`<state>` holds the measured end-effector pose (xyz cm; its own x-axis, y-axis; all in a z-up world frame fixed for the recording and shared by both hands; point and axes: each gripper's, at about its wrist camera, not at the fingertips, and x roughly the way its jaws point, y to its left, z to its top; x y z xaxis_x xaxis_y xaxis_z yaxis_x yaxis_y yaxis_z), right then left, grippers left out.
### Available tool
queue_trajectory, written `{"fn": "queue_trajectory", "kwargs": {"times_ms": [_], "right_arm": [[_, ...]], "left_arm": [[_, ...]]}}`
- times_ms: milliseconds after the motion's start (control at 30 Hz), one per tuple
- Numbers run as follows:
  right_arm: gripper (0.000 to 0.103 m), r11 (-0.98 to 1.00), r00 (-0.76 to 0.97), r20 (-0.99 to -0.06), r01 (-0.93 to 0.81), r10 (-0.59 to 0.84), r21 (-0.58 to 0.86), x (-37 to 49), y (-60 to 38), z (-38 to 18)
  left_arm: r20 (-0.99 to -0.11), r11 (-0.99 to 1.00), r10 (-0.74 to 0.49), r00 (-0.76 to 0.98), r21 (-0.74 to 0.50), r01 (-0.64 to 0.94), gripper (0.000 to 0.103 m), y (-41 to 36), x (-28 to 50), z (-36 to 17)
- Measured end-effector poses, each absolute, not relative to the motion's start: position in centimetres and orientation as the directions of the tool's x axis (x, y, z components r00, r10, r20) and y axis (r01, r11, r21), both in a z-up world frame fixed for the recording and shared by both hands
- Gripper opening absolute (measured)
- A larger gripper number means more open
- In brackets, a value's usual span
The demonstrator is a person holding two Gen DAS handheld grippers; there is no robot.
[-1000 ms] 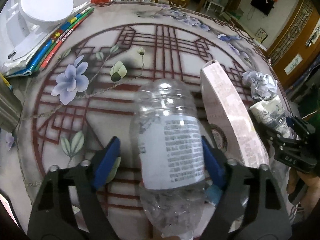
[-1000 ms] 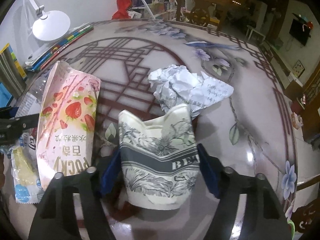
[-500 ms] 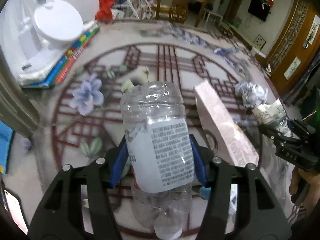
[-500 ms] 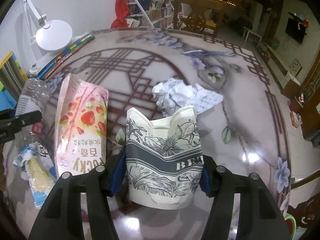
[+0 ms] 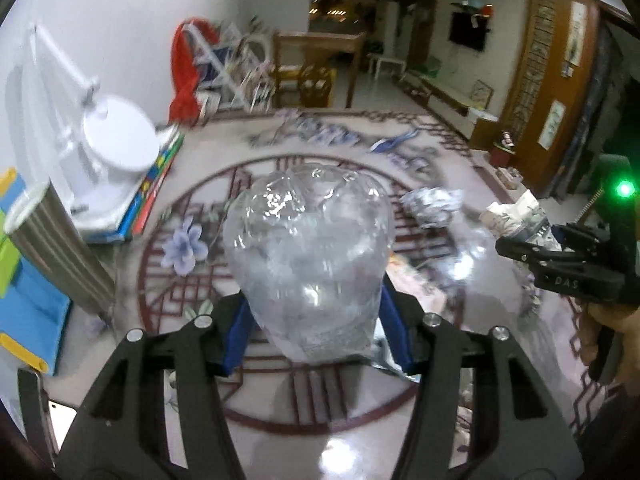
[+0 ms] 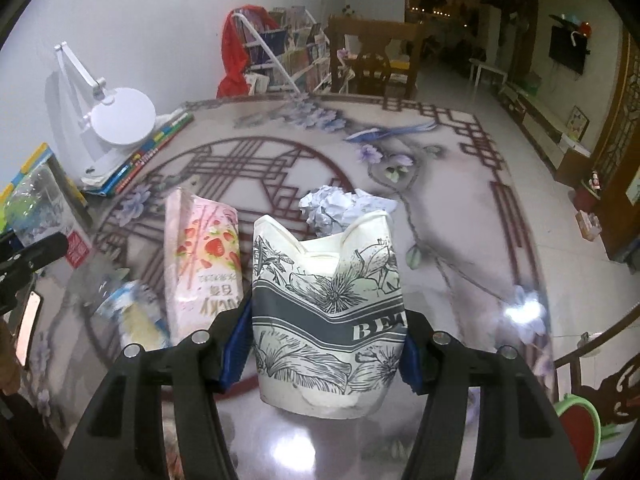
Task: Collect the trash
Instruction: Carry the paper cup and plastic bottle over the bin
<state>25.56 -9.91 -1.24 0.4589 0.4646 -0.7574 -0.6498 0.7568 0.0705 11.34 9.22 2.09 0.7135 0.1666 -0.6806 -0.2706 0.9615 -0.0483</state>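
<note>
The patterned table (image 6: 460, 208) filled most of both views, its glossy top printed with red lattice and pale flowers, and a white desk lamp (image 6: 120, 116) stood on a stack of books at its far left edge. On the tabletop lay a pink snack box (image 6: 202, 256), a small blue-and-yellow wrapper (image 6: 136, 312) just beside it, and a crumpled paper ball (image 6: 336, 208) farther back. The left gripper (image 5: 312, 328) clamped a clear plastic bottle (image 5: 308, 248) between its blue pads, its jaws having just closed onto it, and the bottle hung clear of the table. The right gripper (image 6: 326, 344) pinched a crushed paper cup (image 6: 328, 308) with a flower print, also off the surface. The step in hand looked like the lift-off after two pickups. The next move would call for carrying both pieces to a bin, none of which showed in either view, without squeezing the bottle out of the pads, then coming back for the box, wrapper and paper ball.
</note>
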Motion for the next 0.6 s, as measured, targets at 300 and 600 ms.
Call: {"fn": "queue_trajectory", "kwargs": {"times_ms": [300,600], "right_arm": [[0.058,0.773,0.500,-0.710,-0.626,0.496,0.099,22.6,-15.1,2.1],[0.058,0.767,0.489,-0.707,-0.631,0.511,0.118,21.3,-17.9,2.3]], "left_arm": [[-0.644,0.979,0.124,0.755,-0.047,-0.200,0.054,4.5,9.5,3.6],[-0.628,0.974,0.147,0.764,-0.044,-0.224,0.054,4.2,8.1,5.3]]}}
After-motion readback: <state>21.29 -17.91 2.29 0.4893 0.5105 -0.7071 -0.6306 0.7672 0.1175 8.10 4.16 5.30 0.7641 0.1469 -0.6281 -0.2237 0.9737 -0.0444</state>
